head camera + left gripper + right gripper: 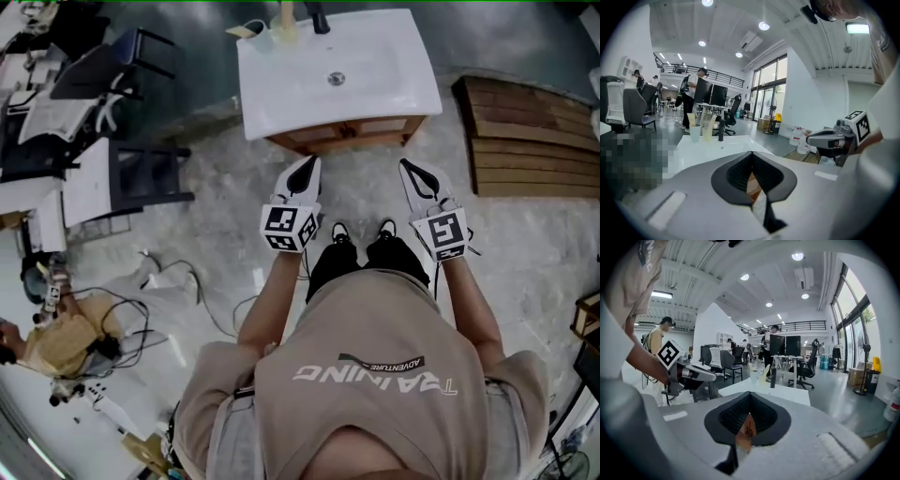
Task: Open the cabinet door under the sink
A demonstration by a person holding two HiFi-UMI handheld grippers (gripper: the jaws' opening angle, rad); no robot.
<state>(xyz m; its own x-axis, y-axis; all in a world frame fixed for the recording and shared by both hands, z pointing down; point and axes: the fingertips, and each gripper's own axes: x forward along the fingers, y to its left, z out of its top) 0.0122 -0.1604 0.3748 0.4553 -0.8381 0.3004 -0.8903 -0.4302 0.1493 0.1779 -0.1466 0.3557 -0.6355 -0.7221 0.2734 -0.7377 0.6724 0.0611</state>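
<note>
A white sink top (337,70) rests on a wooden cabinet (347,131), whose front shows as a narrow brown strip with its doors closed. Both grippers are held in front of it, short of the wood. My left gripper (305,169) points at the cabinet's left half, my right gripper (410,169) at its right half. Each has its jaws meeting at the tip with nothing between them. In the left gripper view the shut jaws (752,152) frame a sliver of brown cabinet front (752,185). The right gripper view (750,392) shows the same wood (747,432).
Stacked wooden planks (530,136) lie to the right of the cabinet. Black chairs and a desk (131,178) stand at the left, with cables (169,281) on the floor. Cups (695,132) and a dark faucet (721,131) stand at the sink's back edge.
</note>
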